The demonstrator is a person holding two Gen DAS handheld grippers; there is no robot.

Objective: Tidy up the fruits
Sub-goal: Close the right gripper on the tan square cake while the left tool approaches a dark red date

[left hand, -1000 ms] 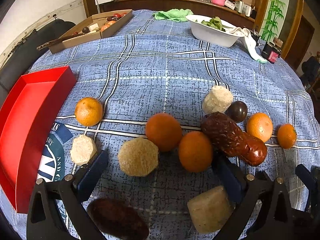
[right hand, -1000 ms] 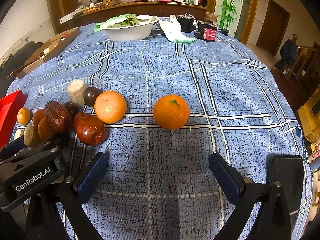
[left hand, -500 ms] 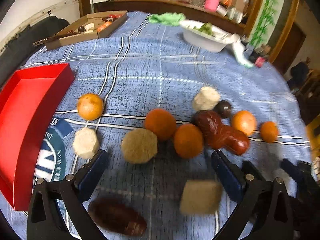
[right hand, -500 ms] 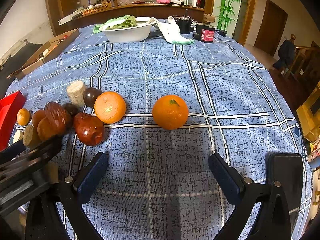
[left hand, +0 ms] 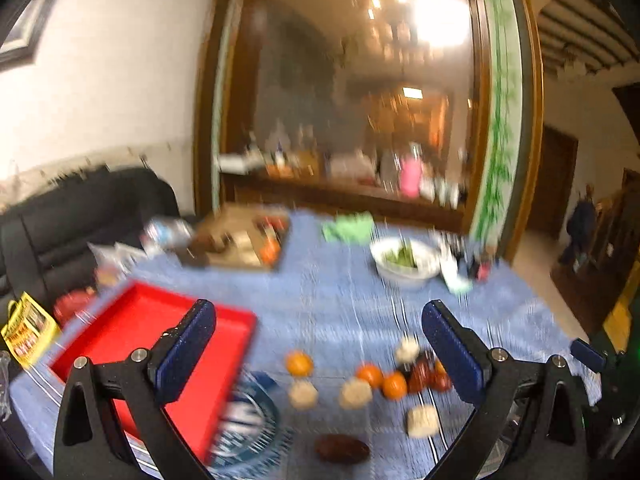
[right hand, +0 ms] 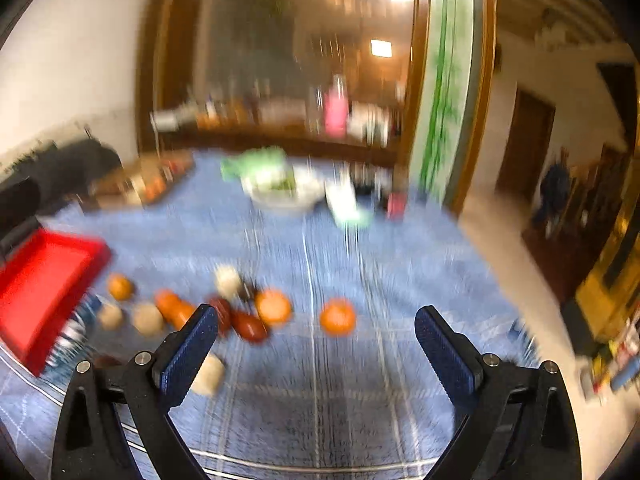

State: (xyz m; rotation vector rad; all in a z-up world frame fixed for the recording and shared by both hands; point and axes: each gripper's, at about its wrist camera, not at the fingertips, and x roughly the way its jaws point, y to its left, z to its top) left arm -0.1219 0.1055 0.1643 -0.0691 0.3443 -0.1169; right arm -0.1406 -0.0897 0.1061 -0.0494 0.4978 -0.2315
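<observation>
In the left wrist view, the left gripper (left hand: 318, 352) is held high above the blue checked tablecloth (left hand: 344, 304), its fingers spread wide with nothing between them. The fruits (left hand: 374, 380) are seen scattered near the front of the table: oranges, pale round pieces and dark red ones, with one dark fruit (left hand: 341, 448) lying nearest. The red tray (left hand: 132, 332) sits to their left, and no fruit can be made out in it. No fruit is gripped, so the sorting is judged to be barely begun; a descent onto one fruit, then a carry to the tray, is what the next move probably calls for. A printed round emblem (left hand: 244, 428) is seen beside the tray, but its lettering is smeared beyond reading.

In the right wrist view, the right gripper (right hand: 316, 344) is likewise held apart and empty. One orange (right hand: 338, 317) lies apart to the right of the cluster, the tray at far left. A white bowl (right hand: 286, 192) stands far back. No writing can be read through the blur.
</observation>
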